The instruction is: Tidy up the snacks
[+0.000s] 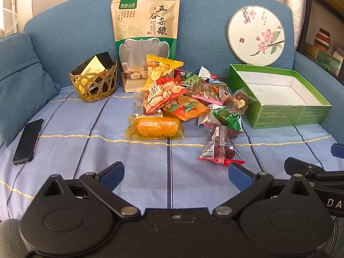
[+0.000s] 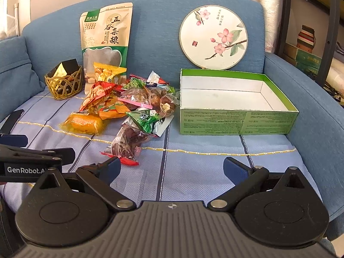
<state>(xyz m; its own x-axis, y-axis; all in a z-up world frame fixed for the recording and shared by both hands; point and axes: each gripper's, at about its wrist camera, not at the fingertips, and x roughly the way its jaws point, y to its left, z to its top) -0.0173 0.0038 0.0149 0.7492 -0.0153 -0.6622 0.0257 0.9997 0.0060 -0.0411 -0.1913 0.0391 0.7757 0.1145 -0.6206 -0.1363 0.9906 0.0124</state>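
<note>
1. The left hand-held gripper [image 1: 176,173] hovered low over the blue striped cloth [image 1: 86,129] covering the sofa seat, its blue-padded fingers [image 1: 114,171] spread wide apart with nothing between them.
2. The right hand-held gripper [image 2: 172,168] hung beside it, fingers likewise spread and empty; its left pad sat just in front of a clear packet of dark red dates with red edging [image 2: 126,145].
3. The pile of small mixed snack packets [image 1: 182,94] lay in the middle of the seat, just left of the open green cardboard box with a white inside [image 1: 301,116].
4. At the pile's near edge rested a yellow vacuum-packed corn cob [image 1: 155,126], and a green crinkled wrapper [image 1: 228,117] lay between the pile and the box.
5. A tall beige and green grain pouch [image 1: 146,25] stood leaning against the blue sofa backrest [image 1: 204,21] behind the pile.
6. A small woven bamboo basket holding dark sachets [image 1: 94,86] sat left of the pouch.
7. A round white fan painted with pink blossoms [image 1: 257,35] leaned on the backrest above the box.
8. A black phone [image 1: 28,142] lay on the cloth at far left, near a blue cushion [image 1: 19,75].
</note>
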